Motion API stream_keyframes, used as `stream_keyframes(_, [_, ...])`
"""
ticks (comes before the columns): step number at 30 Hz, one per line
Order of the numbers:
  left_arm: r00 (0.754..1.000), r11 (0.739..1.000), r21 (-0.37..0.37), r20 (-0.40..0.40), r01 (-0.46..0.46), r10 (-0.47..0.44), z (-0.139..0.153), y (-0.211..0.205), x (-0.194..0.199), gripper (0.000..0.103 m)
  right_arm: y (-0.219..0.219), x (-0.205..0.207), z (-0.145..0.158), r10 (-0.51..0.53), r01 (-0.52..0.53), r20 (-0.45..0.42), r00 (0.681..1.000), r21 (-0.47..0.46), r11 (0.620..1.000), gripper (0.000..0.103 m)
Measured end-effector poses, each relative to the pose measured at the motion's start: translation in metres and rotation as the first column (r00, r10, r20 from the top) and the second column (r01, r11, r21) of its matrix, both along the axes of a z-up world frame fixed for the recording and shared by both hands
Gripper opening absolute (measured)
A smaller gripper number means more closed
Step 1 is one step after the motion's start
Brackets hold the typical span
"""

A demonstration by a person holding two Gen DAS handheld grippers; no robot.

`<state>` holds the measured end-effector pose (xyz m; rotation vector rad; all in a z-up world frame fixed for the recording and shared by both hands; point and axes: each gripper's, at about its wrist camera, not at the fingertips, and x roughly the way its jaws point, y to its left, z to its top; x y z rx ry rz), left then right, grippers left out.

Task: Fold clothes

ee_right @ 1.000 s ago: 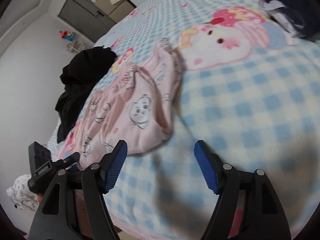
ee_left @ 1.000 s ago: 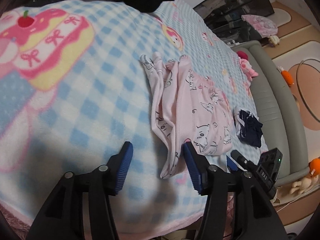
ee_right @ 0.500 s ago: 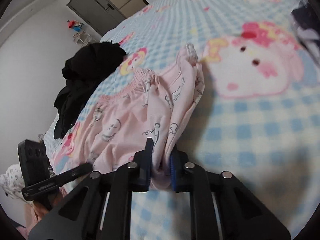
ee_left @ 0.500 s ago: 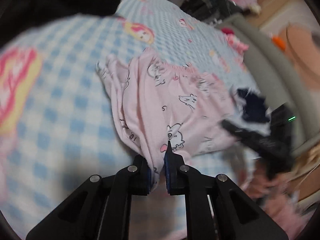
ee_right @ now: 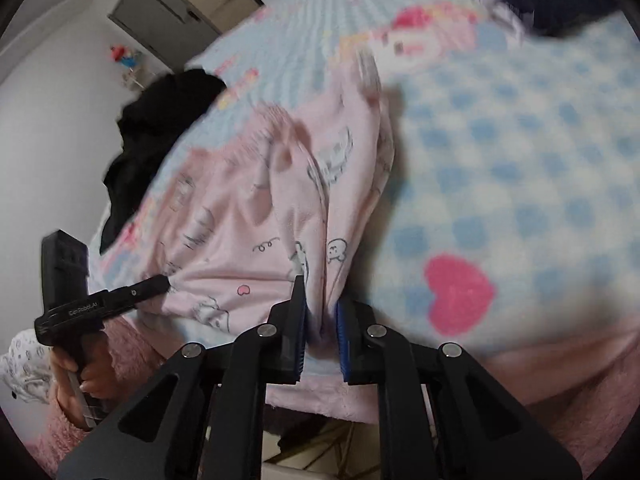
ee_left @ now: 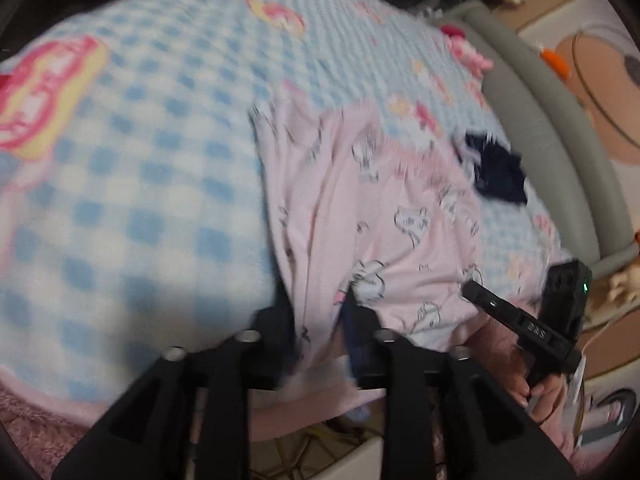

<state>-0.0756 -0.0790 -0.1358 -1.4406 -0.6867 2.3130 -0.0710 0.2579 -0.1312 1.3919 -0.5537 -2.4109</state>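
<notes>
A pair of pink pajama bottoms (ee_left: 372, 216) printed with small cartoon animals lies crumpled on a blue-and-white checked blanket (ee_left: 132, 184), its near hem drawn to the near edge of the bed. The cloth looks light, soft and floppy, likely to sag and bunch wherever it is unsupported, so the two near hem corners seem the sensible places to hold it. The right gripper (ee_right: 321, 322) is clenched on a gathered fold of that hem, cloth pinched between its blue pads. The left gripper (ee_left: 320, 320) has the other corner between its jaws, which have just been opening from a tighter pinch; blur leaves it unclear whether the pads still press the fabric. The left wrist view alone shows a small dark navy garment (ee_left: 496, 172) on the blanket just beyond the pajamas at right, and a grey padded bed rail (ee_left: 560, 152). The right wrist view alone shows a black heap of clothing (ee_right: 156, 136) at far left, and a pink heart (ee_right: 458, 294) on the blanket.
</notes>
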Motion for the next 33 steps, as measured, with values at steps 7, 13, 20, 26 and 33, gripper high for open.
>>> stream_keyframes(7, [0.998,0.997,-0.041,-0.034,-0.06,0.058,0.005,-0.016,0.031,0.041,0.025,0.019,0.026,-0.051,0.056,-0.127,0.991,0.041,0.998,0.032])
stream_keyframes(13, [0.999,0.992,-0.122,-0.041,-0.006,0.001,0.0,0.0,0.035,0.05,-0.009,0.022,0.023,0.079,-0.069,-0.117,0.99,0.091,0.993,0.046])
stream_keyframes(20, [0.992,0.941,-0.329,-0.065,0.082,-0.11,-0.002,0.034,0.029,0.007,-0.032,0.018,-0.008,0.149,-0.144,0.001,0.989,0.251,0.957,0.015])
stream_keyframes(26, [0.953,0.809,-0.543,-0.048,0.226,-0.299,0.023,0.047,0.021,0.006,-0.031,0.027,0.004,0.153,-0.126,-0.06,0.986,0.32,0.939,0.012])
stream_keyframes(33, [0.989,0.907,-0.405,-0.034,0.118,-0.143,0.022,-0.001,0.016,0.001,-0.016,0.023,0.006,0.101,-0.076,-0.064,0.993,0.315,0.946,0.013])
